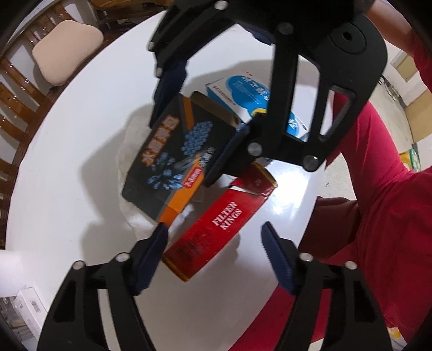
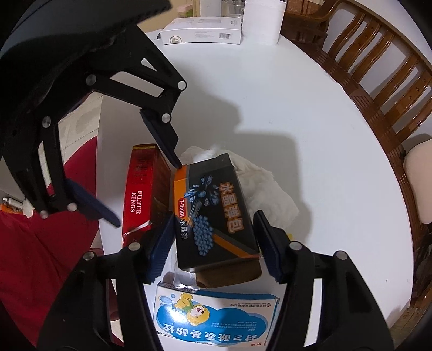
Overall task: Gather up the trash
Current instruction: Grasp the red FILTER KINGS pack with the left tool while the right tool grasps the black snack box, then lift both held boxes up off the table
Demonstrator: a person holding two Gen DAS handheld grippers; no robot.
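A pile of trash lies on the round white table [image 1: 67, 162]. A black and orange box [image 1: 175, 154] rests on crumpled white tissue [image 1: 129, 135], a red "Filter Kings" box [image 1: 218, 224] lies beside it, and a blue and white box [image 1: 243, 91] lies behind. My left gripper [image 1: 213, 232] is open, its jaws on either side of the red box. My right gripper [image 2: 213, 240] is open, its jaws on either side of the black box [image 2: 213, 213]. The right gripper shows in the left view [image 1: 199, 118], and the left gripper shows in the right view [image 2: 151, 189]. The tissue [image 2: 264, 186], red box [image 2: 140, 189] and blue box [image 2: 216, 318] also show in the right view.
A wooden chair [image 1: 24, 78] with a beige cushion [image 1: 67, 51] stands at the table's far side. A white box [image 2: 202, 32] and a white container [image 2: 262, 21] sit at the table's edge. The person in red [image 1: 378, 216] stands close to the table.
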